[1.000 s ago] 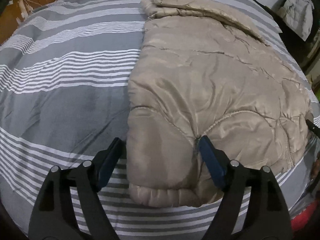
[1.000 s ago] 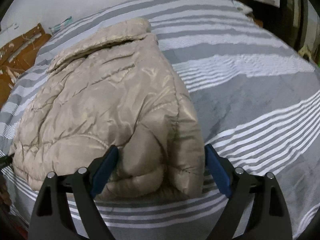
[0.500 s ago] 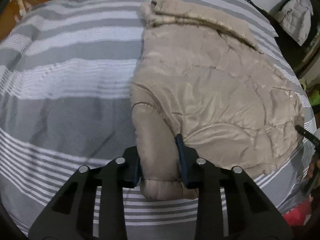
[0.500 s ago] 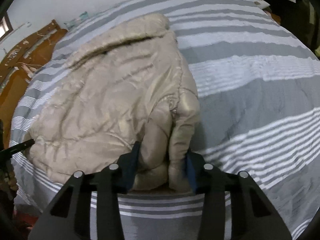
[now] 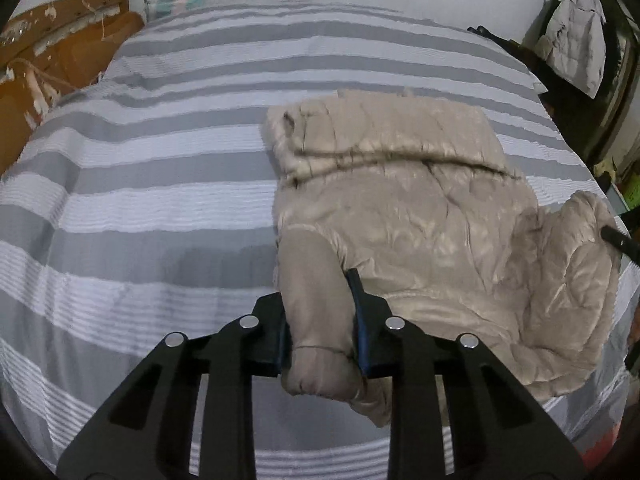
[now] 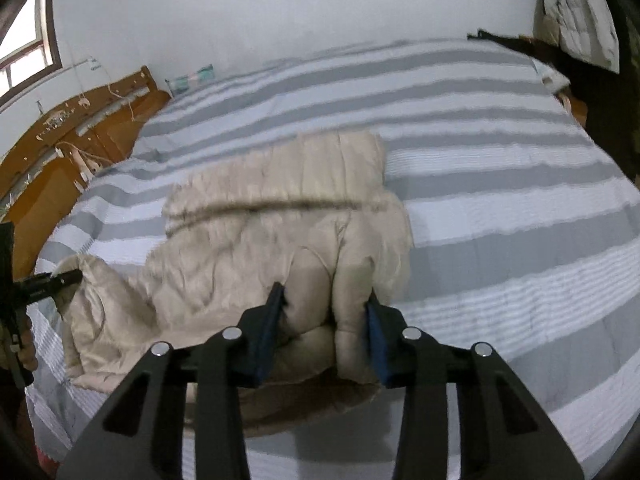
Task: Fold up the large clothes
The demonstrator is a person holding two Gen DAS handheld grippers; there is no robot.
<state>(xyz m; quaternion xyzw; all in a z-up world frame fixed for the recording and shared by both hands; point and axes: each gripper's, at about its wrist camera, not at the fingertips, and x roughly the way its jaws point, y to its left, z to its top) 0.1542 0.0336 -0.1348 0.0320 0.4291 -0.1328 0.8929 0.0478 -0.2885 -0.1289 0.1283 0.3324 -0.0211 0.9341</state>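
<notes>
Left wrist view: the left gripper (image 5: 320, 320) is clenched on the near-left corner of a beige puffer jacket (image 5: 420, 220), which spreads ahead and rightward over the grey-and-white striped bed (image 5: 160, 200). Right wrist view: the right gripper (image 6: 324, 324) clamps the jacket's bunched near-right corner, the rest lying ahead and leftward.

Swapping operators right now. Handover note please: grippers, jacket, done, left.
Left gripper: shut on the near left corner of the beige puffer jacket.
Right gripper: shut on the near right corner of the jacket.
Jacket lies on the striped bed cover, hood end away from you, near hem raised off the cover.
Done: both corners gripped, hem lifted.
Left: probably carry the hem toward the hood, lay it down, release, then finish folding.
</notes>
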